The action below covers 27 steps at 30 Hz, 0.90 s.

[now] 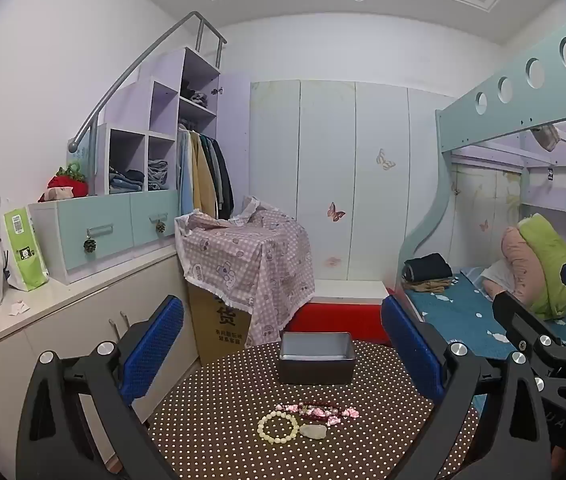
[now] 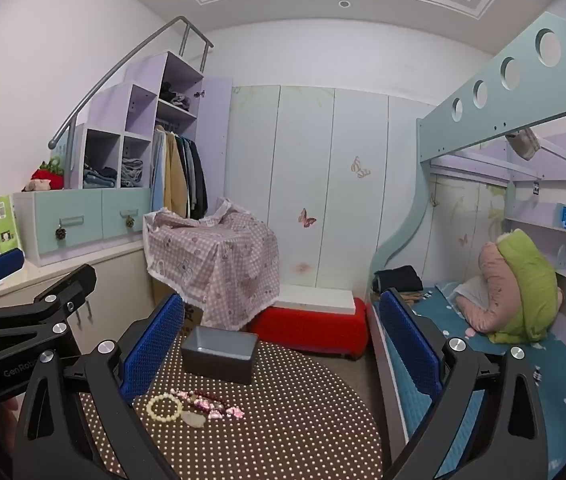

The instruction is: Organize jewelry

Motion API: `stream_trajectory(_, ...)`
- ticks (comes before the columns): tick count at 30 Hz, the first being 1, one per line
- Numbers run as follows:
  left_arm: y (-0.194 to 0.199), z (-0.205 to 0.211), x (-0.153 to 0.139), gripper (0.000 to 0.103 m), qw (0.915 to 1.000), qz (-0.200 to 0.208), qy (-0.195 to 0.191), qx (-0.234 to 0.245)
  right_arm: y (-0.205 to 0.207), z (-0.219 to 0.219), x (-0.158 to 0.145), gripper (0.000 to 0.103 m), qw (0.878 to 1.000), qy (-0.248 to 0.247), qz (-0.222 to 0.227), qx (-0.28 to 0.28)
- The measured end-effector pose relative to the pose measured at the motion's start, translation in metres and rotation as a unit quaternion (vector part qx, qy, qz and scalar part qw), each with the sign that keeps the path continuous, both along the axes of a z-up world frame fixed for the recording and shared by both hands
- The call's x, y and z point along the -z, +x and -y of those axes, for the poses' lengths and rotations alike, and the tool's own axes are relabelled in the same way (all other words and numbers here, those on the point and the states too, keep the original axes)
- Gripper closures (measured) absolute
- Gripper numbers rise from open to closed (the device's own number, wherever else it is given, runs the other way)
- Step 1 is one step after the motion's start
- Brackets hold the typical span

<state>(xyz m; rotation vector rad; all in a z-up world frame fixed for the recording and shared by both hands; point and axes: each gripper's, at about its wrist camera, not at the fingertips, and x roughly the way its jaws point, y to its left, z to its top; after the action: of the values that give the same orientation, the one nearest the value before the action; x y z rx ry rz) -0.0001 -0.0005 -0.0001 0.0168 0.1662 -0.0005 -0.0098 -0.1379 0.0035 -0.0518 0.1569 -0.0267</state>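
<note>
Two grippers hung above the polka-dot counter (image 1: 243, 432) as I watched from the remote station, both spread wide and holding nothing. My left gripper (image 1: 283, 356) pointed straight ahead over the counter, level, its blue-padded fingers (image 1: 151, 352) framing the jewelry and the gray box (image 1: 316, 358) beyond it. My right gripper (image 2: 281, 354) sat just beside it on the right, likewise level and aimed forward, its blue pads (image 2: 409, 344) parted so that the box (image 2: 219, 354) showed between them, toward the left. Each camera caught the other tool at the frame's edge: the right gripper's black body entered the left wrist view from the right, and the left one entered the right wrist view from the left.

The jewelry lay in a small cluster on the near part of the counter, well short of the box and apart from it. A cream bead bracelet (image 1: 278, 427) lay flat as an open ring at the cluster's left. Just beside it on the right rested a pale translucent stone (image 1: 313, 431), touching or nearly touching the beads; I could not tell which. Behind both stretched a pink flower strand (image 1: 323, 410) tangled with a dark red bead strand (image 1: 315, 406). The gray box stood open and upright at the counter's far edge, and its visible interior showed only bare metal.

Neither gripper touched any piece; both hovered clear of the counter.
</note>
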Motion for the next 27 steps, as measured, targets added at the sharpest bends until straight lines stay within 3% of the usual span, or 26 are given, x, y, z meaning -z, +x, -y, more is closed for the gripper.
stream_trajectory(27,0.0015,-0.0017,0.0002,0.007,1.0000,-0.004,-0.002,0.000,0.0001,0.0014,0.0002,0.008,1.000,-0.001,-0.002,0.000)
